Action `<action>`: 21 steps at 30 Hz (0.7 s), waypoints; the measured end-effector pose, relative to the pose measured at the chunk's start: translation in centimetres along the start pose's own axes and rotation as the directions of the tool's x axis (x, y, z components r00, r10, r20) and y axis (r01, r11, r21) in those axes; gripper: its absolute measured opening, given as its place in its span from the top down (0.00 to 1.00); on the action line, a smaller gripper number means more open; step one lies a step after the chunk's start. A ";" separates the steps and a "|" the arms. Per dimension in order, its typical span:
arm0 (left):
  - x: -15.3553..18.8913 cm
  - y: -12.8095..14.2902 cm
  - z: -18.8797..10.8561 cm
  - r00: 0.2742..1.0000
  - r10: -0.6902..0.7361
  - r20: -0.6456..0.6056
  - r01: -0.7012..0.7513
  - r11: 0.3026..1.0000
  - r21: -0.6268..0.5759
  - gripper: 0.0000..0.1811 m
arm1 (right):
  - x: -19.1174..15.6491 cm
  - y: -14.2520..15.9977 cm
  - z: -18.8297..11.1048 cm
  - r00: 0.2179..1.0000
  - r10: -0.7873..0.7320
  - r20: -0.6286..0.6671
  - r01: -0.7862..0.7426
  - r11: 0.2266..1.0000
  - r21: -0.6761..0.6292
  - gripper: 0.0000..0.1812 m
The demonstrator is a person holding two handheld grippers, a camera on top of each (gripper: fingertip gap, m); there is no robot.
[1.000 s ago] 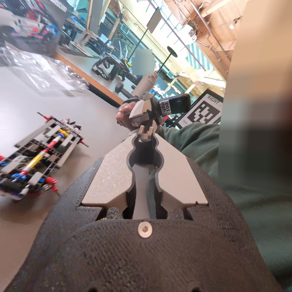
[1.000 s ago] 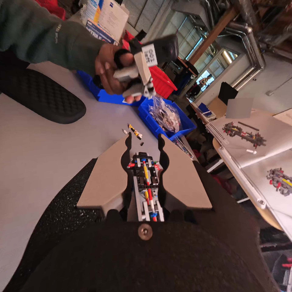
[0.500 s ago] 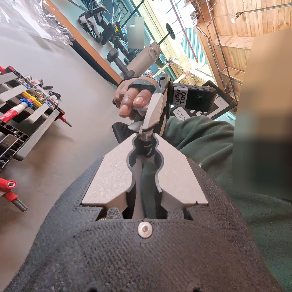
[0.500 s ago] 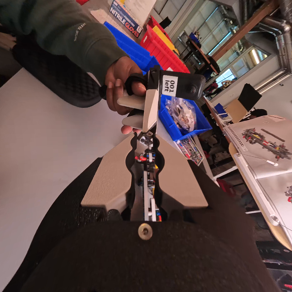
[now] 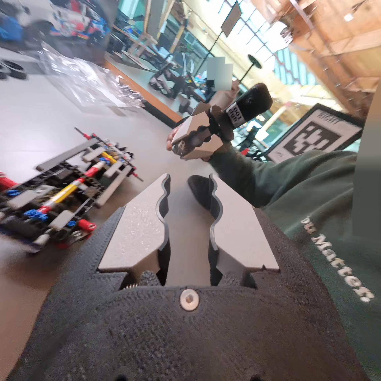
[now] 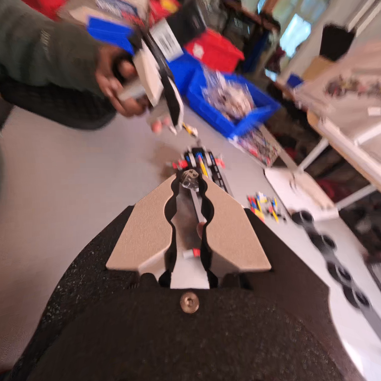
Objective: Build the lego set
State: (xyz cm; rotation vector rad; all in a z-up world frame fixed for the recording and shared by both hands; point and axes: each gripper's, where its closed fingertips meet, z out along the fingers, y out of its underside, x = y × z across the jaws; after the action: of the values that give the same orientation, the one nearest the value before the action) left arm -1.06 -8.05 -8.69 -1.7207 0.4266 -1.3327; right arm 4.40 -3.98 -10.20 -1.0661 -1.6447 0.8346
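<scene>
Lego chassis of black beams, grey panels and red, yellow and blue pins (image 5: pixel 61 189) lies on the pale grey table (image 5: pixel 41 115), left of the left gripper (image 5: pixel 189 179), whose jaws stand spread with nothing between them. Only the right wrist view shows the right gripper (image 6: pixel 189 179) pinching a small grey connector piece (image 6: pixel 190 178) at its tips, above the chassis, plus a blue bin of bagged parts (image 6: pixel 233 103).
</scene>
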 end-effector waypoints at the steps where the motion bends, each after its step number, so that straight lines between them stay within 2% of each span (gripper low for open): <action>1: -0.6 0.1 -0.7 0.997 0.058 0.059 -0.058 0.998 -0.005 0.80 | 1.0 2.1 -0.8 0.999 0.037 -0.021 -0.038 0.996 -0.079 0.92; 5: -3.7 1.1 -3.8 0.921 0.256 0.293 -0.245 0.967 -0.076 0.81 | 5.0 10.9 -5.0 0.969 0.161 -0.188 -0.218 0.915 -0.340 0.92; 7: -5.0 1.5 -5.3 0.875 0.303 0.378 -0.287 0.953 -0.101 0.81 | 5.7 14.3 -6.8 0.941 0.236 -0.244 -0.320 0.855 -0.408 0.91; 9: -5.8 1.7 -6.5 0.831 0.342 0.438 -0.320 0.939 -0.126 0.81 | 5.7 16.4 -7.8 0.909 0.318 -0.271 -0.410 0.801 -0.436 0.92; 12: -6.1 1.8 -7.5 0.777 0.399 0.486 -0.372 0.915 -0.156 0.81 | 5.6 18.2 -8.2 0.880 0.366 -0.303 -0.471 0.751 -0.462 0.92; 16: -6.2 1.7 -7.9 0.721 0.461 0.517 -0.423 0.884 -0.199 0.81 | 5.8 19.2 -7.8 0.884 0.344 -0.315 -0.464 0.728 -0.506 0.91; 21: -6.3 2.1 -7.9 0.700 0.484 0.524 -0.435 0.872 -0.225 0.81 | 6.1 19.5 -7.5 0.885 0.345 -0.314 -0.465 0.698 -0.544 0.91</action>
State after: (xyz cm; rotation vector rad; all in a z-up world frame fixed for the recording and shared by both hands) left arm -9.96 -8.05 -13.93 -1.8207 0.5229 -0.4033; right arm 15.70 9.34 -23.13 -1.9658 -1.5627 0.4376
